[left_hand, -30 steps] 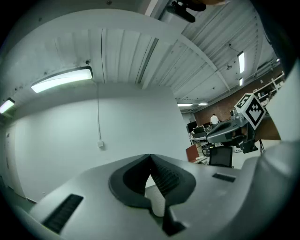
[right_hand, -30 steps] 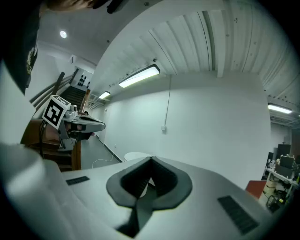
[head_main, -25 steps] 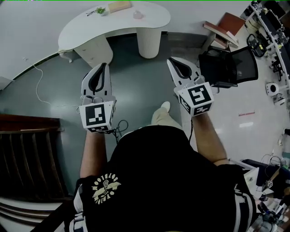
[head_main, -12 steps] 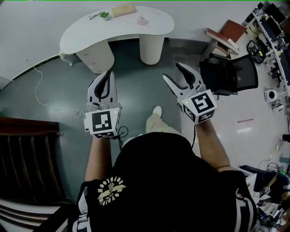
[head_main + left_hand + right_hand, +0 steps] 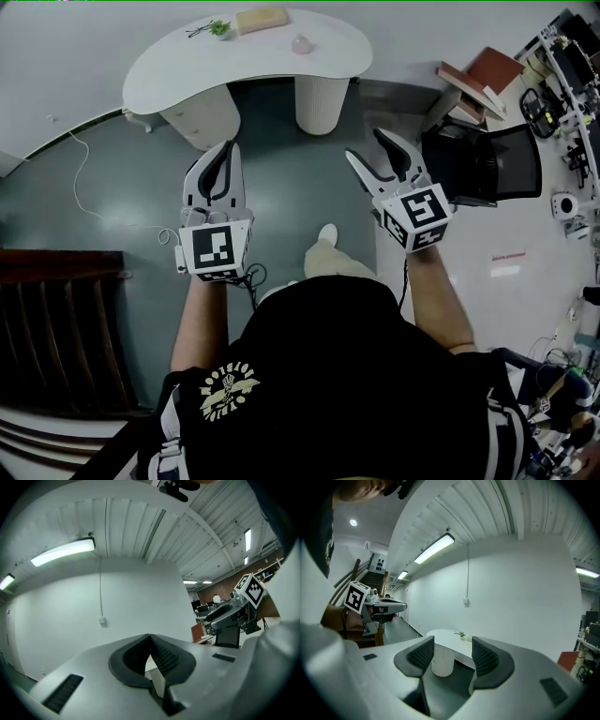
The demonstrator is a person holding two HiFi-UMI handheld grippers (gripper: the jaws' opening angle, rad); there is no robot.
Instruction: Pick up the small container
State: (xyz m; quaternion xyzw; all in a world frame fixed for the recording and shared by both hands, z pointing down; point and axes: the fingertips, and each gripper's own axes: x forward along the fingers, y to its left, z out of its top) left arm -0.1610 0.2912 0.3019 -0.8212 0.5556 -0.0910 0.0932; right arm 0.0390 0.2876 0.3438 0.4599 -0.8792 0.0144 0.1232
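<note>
Nearest me, both grippers are held out in front of the person's body, above a grey-green floor. My left gripper (image 5: 225,150) has its jaws pressed together with nothing in them. My right gripper (image 5: 367,148) has just been opening its jaws. They now stand wide apart, empty, and through the gap I see only the far-off table leg. A shoe (image 5: 327,233) shows between the two arms.

Farther off stands a white curved table (image 5: 178,70). On its top the small pink container (image 5: 301,44) sits toward the right end. A tan block (image 5: 262,19) and a green sprig (image 5: 217,28) lie apart from it, to its left.

I judge the task barely begun. The container rests untouched on the table, well apart from both grippers. What is left is nearly everything: close the distance, bring the open right jaws around the container, close them on it, and lift.
</note>
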